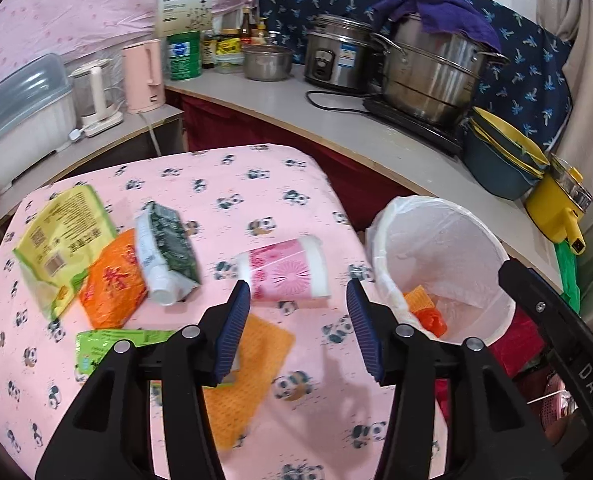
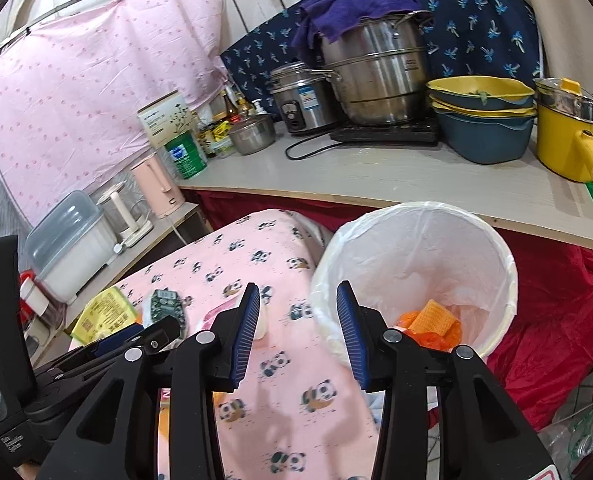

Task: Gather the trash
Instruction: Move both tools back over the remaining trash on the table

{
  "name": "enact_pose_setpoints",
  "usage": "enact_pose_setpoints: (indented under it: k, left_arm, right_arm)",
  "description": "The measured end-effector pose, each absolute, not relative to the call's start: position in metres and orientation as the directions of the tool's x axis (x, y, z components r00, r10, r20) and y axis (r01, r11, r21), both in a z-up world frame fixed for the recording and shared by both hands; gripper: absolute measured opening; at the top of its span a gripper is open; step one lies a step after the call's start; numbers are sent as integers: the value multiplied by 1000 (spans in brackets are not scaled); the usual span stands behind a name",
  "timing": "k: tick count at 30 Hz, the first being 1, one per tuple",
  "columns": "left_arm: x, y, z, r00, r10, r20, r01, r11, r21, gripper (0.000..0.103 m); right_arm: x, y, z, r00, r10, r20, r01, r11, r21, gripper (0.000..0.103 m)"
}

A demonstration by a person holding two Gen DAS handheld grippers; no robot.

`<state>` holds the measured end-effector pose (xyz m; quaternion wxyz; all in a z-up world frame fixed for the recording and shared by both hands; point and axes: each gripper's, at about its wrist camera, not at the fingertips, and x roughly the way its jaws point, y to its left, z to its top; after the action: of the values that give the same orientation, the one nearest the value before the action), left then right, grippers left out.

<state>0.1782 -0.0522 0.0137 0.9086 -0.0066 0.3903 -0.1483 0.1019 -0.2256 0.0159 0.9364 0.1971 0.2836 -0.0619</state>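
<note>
Trash: pink wrapper roll (image 1: 284, 274) just ahead of left hand-held gripper (image 1: 298, 292), light, crushable; pinch midbody. Both grippers released, empty; right hand-held gripper (image 2: 298, 304) beside bin (image 2: 508, 276).

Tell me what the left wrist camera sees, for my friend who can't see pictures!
The left claw hangs open and empty over a pink panda tablecloth scattered with trash: a pink cup on its side, a green carton, and yellow and orange wrappers. A white lined trash bin stands at the right, with orange scraps already inside.
</note>
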Motion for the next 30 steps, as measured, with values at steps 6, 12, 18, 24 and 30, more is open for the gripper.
enact_pose_setpoints:
  k: [6, 12, 18, 24, 30]
  left_arm:
    - [173, -5, 12, 672, -223, -706, 193, 973, -124, 56]
    - [172, 47, 3, 683, -169, -710, 98, 985, -140, 61]
    - [171, 96, -12, 687, -109, -718, 17, 991, -134, 66]
    - [180, 149, -23, 690, -31, -723, -76, 990, -115, 71]
    - [199, 185, -30, 676, -4, -737, -119, 986, -114, 77]
  right_arm:
    - [101, -189, 17, 824, 39, -565, 172, 934, 315, 40]
    - [107, -152, 11, 805, 76, -589, 130, 945, 300, 41]
    - [115, -123, 3, 787, 93, -609, 110, 952, 287, 46]
    - [126, -98, -6, 770, 114, -628, 86, 956, 279, 47]
    - [141, -69, -16, 750, 137, -647, 57, 962, 269, 47]
